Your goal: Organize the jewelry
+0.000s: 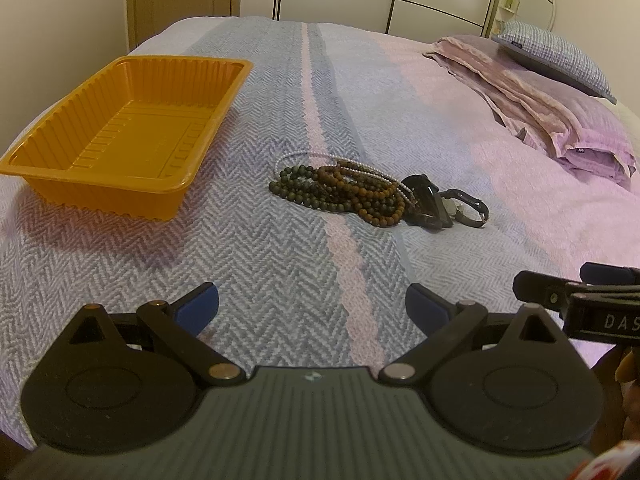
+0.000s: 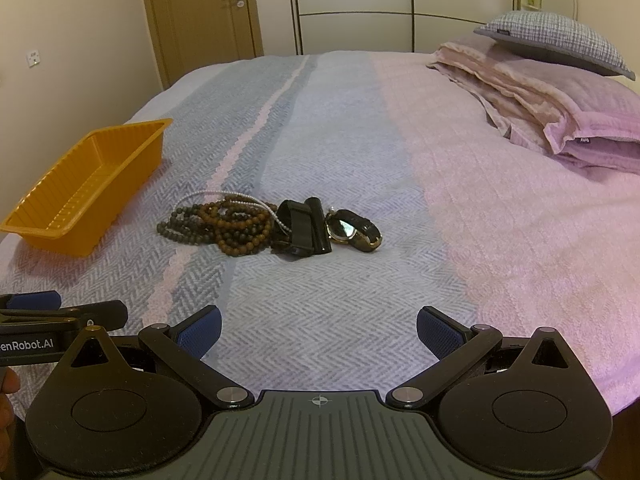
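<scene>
Evidently nothing is picked yet: both the left tool (image 1: 312,308) and right tool (image 2: 319,330) are spread wide and empty. The beads (image 2: 224,226) at frame centre must be gripped next, then carried to the orange tray (image 2: 86,184) at the left.

My right gripper (image 1: 576,292) runs off the left view's edge. Beads bury part of the pearl strand (image 2: 224,197); the watch (image 1: 464,208) hides behind black straps.

The left tool (image 1: 312,308) and the right tool (image 2: 319,330) hover side by side over the near edge of the bed, fingers spread wide, both holding nothing.
</scene>
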Demonstrator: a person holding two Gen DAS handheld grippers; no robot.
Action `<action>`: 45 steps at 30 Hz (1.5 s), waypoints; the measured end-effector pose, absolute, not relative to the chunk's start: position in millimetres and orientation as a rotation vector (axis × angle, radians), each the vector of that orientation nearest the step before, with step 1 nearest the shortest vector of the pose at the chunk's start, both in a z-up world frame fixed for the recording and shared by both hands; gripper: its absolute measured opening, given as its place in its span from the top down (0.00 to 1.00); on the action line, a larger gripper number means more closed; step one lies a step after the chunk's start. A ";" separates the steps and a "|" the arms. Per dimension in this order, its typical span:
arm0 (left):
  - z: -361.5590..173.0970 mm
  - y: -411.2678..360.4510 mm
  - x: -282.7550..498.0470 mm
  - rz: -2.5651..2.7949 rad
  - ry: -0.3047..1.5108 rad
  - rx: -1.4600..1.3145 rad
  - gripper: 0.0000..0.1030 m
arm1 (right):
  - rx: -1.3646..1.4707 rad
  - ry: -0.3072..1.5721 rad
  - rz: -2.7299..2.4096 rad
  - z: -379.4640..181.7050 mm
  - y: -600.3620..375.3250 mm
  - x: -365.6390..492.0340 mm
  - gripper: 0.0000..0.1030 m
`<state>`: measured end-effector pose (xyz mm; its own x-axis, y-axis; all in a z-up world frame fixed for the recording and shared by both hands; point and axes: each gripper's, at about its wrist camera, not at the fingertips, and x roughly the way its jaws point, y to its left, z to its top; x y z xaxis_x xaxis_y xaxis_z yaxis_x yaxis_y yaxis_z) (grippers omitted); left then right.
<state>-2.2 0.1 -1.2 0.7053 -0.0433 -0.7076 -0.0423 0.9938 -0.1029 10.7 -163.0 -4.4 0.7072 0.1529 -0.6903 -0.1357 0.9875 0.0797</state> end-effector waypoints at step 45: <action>-4.9 285.6 101.9 -0.009 0.811 -0.270 0.82 | -0.009 0.795 0.261 -37.5 -56.9 89.3 0.00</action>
